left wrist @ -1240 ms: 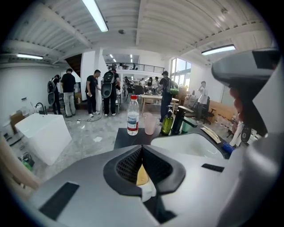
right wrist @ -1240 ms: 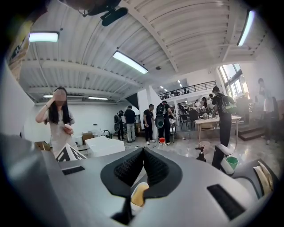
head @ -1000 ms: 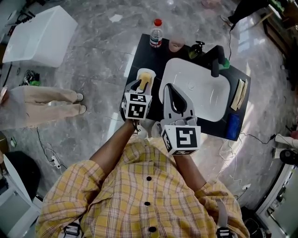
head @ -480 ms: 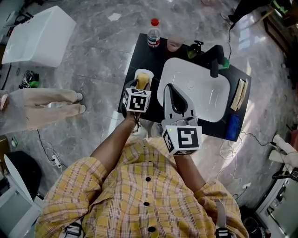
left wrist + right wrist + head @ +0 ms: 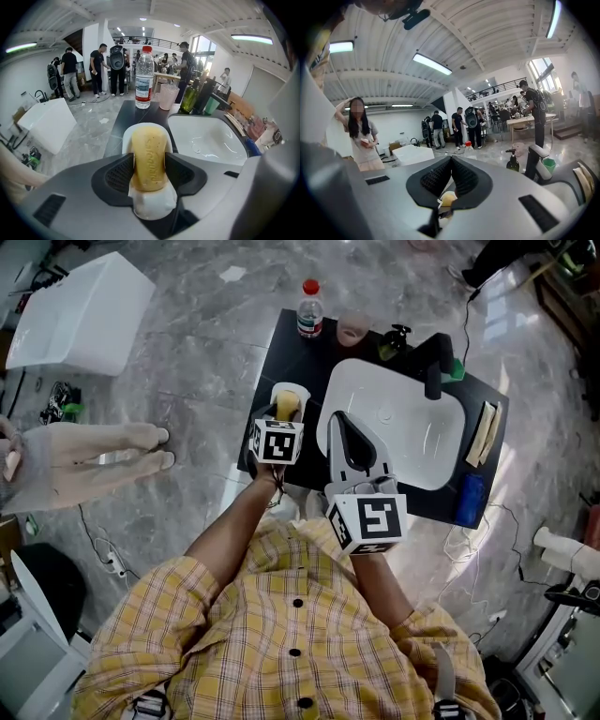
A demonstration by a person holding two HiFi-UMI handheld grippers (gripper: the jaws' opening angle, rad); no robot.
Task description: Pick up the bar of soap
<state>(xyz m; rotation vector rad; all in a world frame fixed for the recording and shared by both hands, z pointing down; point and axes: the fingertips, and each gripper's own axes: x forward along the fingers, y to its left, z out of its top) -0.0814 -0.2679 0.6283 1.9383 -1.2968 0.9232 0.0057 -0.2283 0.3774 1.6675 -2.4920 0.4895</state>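
The yellow bar of soap [image 5: 287,405] [image 5: 149,150] lies in a small white dish [image 5: 278,390] [image 5: 125,140] on the left part of the black counter [image 5: 300,357]. My left gripper [image 5: 285,417] [image 5: 149,165] reaches over the dish, and its jaws are opening with the soap between them. The pads [image 5: 119,174] stand close along the bar's two long sides. My right gripper [image 5: 339,418] [image 5: 451,161] hovers over the near left rim of the white sink [image 5: 412,418], its jaws shut and holding nothing.
A water bottle [image 5: 310,310], a pink cup [image 5: 353,329] and a green pump bottle [image 5: 394,341] stand along the counter's far edge. A black faucet [image 5: 433,367] rises behind the sink. A blue sponge [image 5: 469,495] lies at the right. A person's legs [image 5: 94,451] stand on the floor at left.
My left gripper has slid a little forward over the dish, and its jaws now stand on both sides of the soap. The right gripper has hardly moved.
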